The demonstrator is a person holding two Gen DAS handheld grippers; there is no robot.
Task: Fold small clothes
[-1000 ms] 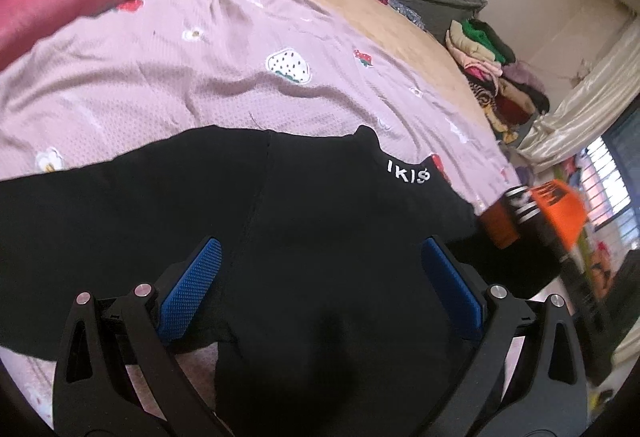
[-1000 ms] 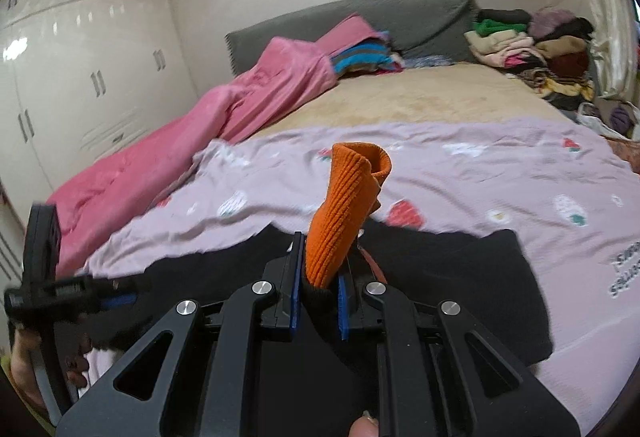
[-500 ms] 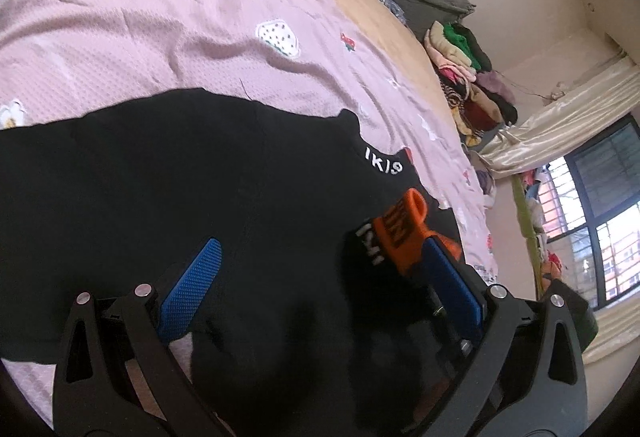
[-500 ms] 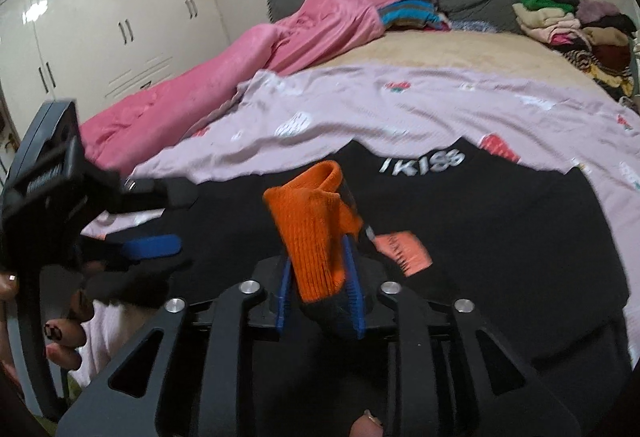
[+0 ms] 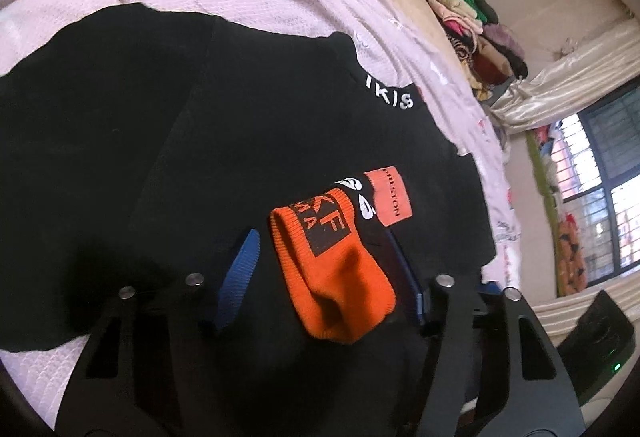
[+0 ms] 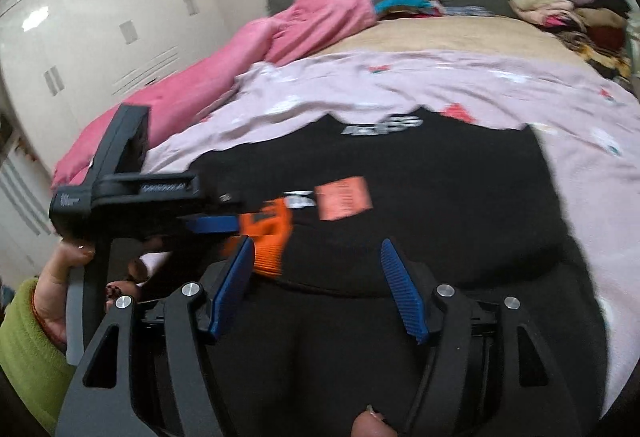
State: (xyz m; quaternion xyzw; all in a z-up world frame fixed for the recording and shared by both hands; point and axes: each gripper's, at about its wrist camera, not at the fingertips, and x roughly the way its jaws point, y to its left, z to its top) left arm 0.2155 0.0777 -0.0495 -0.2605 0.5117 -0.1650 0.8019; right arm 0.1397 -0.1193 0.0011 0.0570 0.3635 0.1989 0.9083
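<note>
A second ago my right gripper (image 6: 316,287) pinched the orange cuff upright above the bed; now that sock (image 5: 332,269) lies on the black garment (image 5: 248,125) and my left gripper (image 5: 324,277) has come over it. The right jaws are opening, with nothing between them; the sock sits off their left pad at about ten o'clock. The left jaws are closing with the cuff between the blue pads, but I see gaps on both sides, so they are not clamped yet.

I judge the sock to be mid-fold: its orange cuff looks doubled, the black part runs away toward one o'clock next to a coral label (image 5: 390,197), and it needs tidying or setting aside. The black garment under it lies spread flat and unfolded.

It all rests on a lilac printed sheet (image 6: 440,85) over the bed. A pink quilt (image 6: 248,49) is heaped at ten o'clock, piled clothes (image 6: 568,5) at one o'clock, white wardrobes (image 6: 104,21) on the left wall, and a barred window (image 5: 600,177) at three o'clock in the left view.
</note>
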